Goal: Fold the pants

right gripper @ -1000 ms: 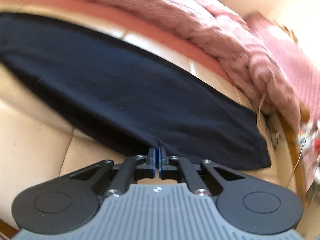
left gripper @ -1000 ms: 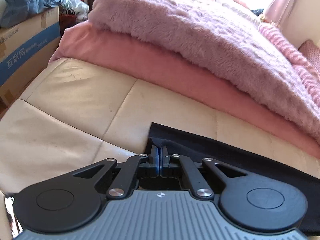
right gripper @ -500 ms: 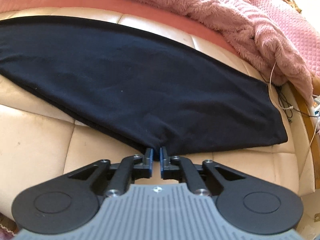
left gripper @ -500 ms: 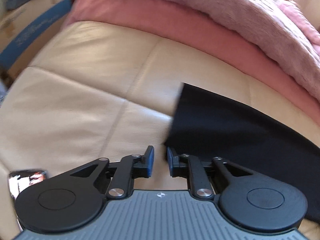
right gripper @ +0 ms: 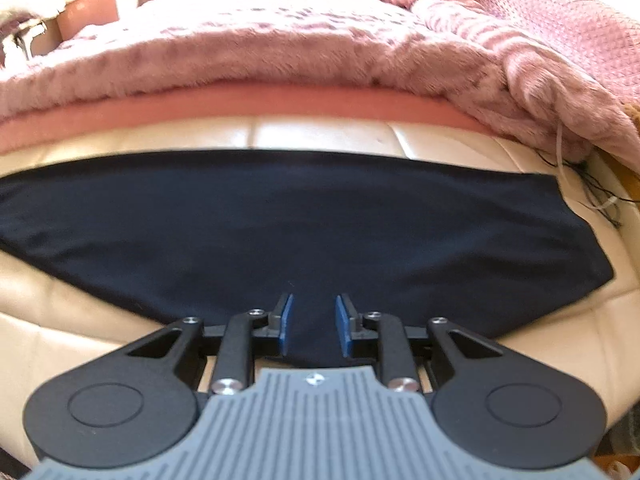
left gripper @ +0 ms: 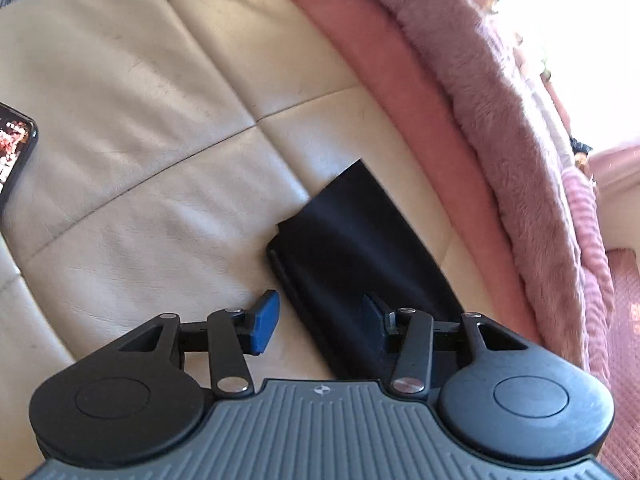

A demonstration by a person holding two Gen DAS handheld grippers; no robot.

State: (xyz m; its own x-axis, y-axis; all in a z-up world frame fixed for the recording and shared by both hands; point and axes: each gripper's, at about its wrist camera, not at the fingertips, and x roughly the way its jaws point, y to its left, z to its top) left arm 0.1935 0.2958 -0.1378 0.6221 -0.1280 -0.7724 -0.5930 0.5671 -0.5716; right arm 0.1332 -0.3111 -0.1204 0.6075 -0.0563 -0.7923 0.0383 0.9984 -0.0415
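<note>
1. One left gripper (left gripper: 316, 326) is seen nearest in the left wrist view. Its jaws are opening and stand apart; a strip of the pants (left gripper: 360, 256) lies between them, untouched by the blue pads (left gripper: 265, 322).
2. One right gripper (right gripper: 313, 326) is seen nearest in the right wrist view. Its jaws are opening, with a narrow gap; dark cloth of the pants (right gripper: 280, 224) lies between the pads (right gripper: 342, 326) without being pressed.
3. Both releases are judged to serve the laying-down of the garment after a fold along its length.
4. One pair of dark pants is counted. It lies flat on the cream leather seat (left gripper: 140, 120), stretched lengthwise parallel to the seat's far edge, the hem end near the left gripper.
5. One phone (left gripper: 12, 148) lies at the seat's left edge, well apart from the pants.
6. Along the far edge, one pink cushion (right gripper: 280, 108) is overlaid by one fluffy mauve blanket (right gripper: 260, 48), clear of the working area.
</note>
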